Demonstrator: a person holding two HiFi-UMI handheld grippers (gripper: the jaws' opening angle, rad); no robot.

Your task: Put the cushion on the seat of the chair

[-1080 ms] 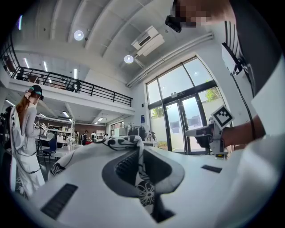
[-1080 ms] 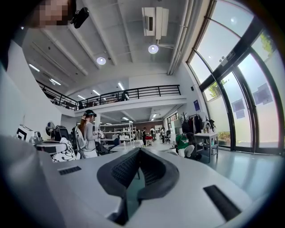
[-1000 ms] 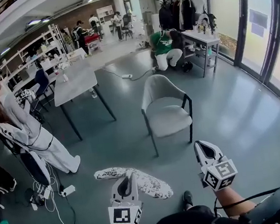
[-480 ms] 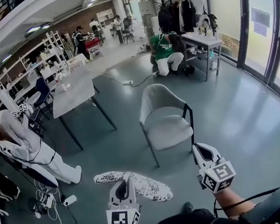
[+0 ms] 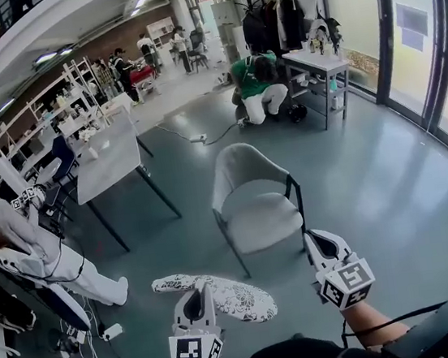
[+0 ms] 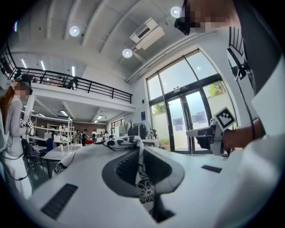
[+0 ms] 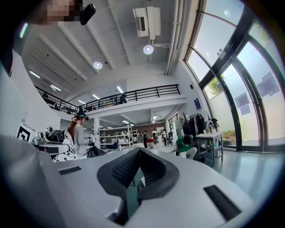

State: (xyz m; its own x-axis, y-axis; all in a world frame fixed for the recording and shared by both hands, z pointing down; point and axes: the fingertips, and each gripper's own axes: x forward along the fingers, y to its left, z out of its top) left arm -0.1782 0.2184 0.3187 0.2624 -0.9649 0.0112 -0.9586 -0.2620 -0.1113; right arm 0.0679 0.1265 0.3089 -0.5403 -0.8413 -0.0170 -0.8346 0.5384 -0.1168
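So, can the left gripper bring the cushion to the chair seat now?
Probably, after a step closer: the left gripper holds the cushion, the seat is empty, and only bare floor lies between.

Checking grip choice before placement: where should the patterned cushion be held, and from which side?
Probably by its thin near edge, from the holder's side, as the left gripper does: the cushion is flat and wide, so only an edge fits the jaws.

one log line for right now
left gripper: shut on cushion | right gripper: shut, empty | chair: seat bare, ahead
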